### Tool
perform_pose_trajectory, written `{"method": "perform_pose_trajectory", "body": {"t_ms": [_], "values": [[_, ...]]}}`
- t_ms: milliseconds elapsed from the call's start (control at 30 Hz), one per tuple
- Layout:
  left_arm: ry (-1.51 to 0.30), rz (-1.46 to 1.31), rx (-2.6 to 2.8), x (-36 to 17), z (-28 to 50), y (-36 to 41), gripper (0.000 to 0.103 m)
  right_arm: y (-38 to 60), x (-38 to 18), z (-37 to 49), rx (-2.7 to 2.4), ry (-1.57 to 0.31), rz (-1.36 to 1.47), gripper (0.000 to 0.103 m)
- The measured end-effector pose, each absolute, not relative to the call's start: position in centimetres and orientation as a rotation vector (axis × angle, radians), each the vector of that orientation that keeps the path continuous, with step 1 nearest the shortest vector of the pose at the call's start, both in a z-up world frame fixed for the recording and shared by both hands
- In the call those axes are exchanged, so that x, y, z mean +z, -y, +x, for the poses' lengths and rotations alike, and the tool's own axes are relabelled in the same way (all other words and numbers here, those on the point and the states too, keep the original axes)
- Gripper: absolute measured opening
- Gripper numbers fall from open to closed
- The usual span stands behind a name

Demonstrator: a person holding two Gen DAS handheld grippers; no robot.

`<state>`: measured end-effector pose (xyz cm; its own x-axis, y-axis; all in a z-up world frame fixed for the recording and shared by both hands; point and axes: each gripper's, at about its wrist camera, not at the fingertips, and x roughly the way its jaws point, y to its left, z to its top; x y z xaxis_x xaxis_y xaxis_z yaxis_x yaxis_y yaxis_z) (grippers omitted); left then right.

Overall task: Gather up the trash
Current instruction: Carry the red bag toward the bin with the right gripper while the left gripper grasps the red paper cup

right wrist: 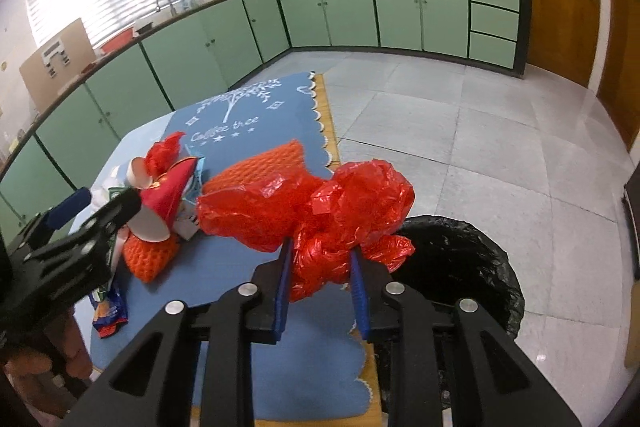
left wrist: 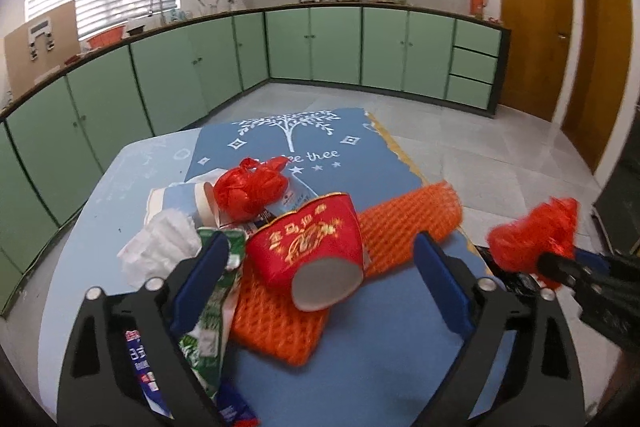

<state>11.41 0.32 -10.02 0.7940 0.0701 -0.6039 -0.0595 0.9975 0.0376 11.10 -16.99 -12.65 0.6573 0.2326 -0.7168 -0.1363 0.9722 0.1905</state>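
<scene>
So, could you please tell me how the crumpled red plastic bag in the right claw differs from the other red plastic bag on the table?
The crumpled red plastic bag in the right claw is pinched between the blue pads and off the table, near the black-lined bin; the red plastic bag on the table lies ungripped among the litter, against a tipped white paper cup. The held one looks looser and more spread, the other more bunched. Both are thin, crinkled red film.
</scene>
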Motion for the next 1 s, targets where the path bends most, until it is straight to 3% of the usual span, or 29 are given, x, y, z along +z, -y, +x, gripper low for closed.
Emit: {"method": "perform_pose_trajectory", "body": {"t_ms": [300,533,1000], "values": [[-0.674,0.013,0.104,-12.3,13.3,0.1,0.071,17.2,-13.8,12.0,0.218,-0.849,0.127,0.026],[-0.701,0.013,0.090,-13.5,14.1,0.4,0.044,17.1,-14.3,12.3,0.219,-0.865,0.135,0.026],[-0.671,-0.042,0.029,-11.5,11.0,-0.6,0.037,17.0,-13.6,11.2,0.230,-0.838,0.148,0.026]]}}
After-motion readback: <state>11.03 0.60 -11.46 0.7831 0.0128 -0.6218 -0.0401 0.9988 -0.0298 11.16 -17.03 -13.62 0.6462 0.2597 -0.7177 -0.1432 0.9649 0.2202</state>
